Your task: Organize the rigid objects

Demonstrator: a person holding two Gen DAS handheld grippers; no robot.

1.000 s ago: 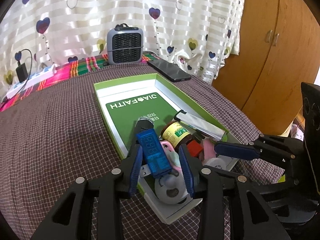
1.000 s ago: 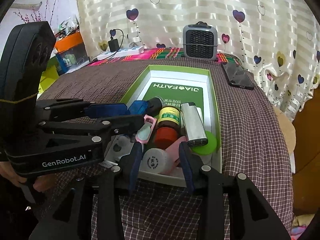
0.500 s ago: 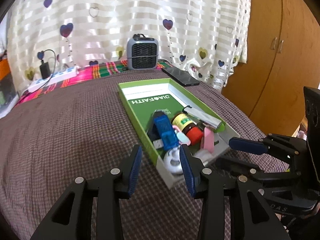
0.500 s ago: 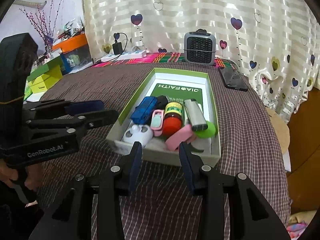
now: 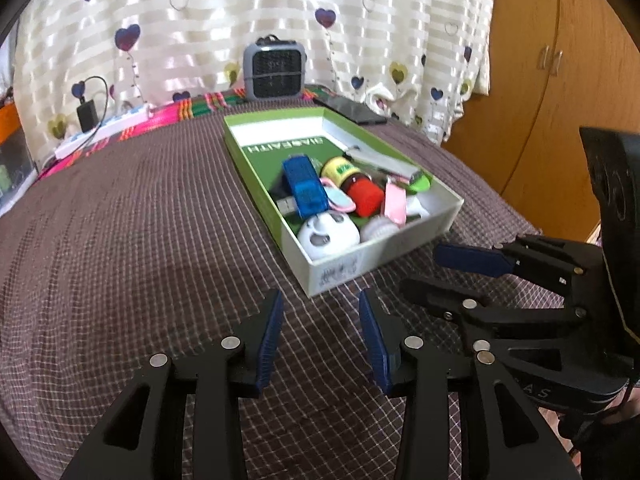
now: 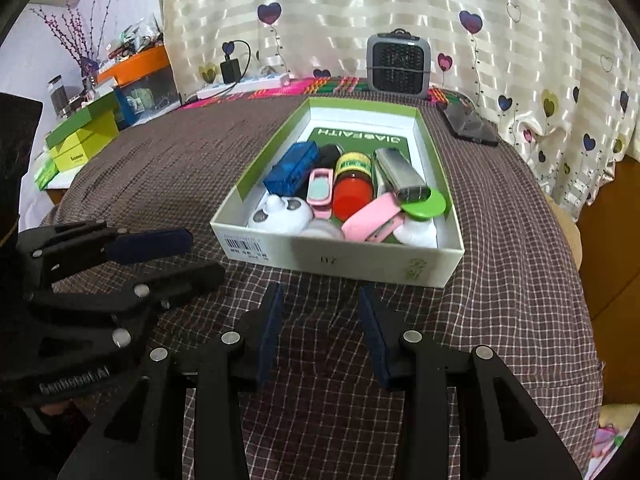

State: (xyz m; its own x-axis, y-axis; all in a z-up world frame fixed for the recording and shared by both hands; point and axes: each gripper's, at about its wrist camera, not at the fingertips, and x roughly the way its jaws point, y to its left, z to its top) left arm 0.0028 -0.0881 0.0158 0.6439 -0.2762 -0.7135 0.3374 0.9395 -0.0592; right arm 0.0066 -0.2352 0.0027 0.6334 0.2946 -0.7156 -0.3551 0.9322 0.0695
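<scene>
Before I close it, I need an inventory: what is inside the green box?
The green box holds a blue USB tester, red-capped bottle, silver lighter, pink clip, green disc and white pieces. Anything beneath this pile is covered.

Small objects [image 6: 352, 188] clustered inside green-rimmed box [image 6: 340, 258]

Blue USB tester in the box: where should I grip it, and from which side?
Grip the blue USB tester across its long flat sides, coming from above. It lies tilted on top of the pile, its left side next to the box wall, its right by the pink clip, so the fit looks tight.
</scene>
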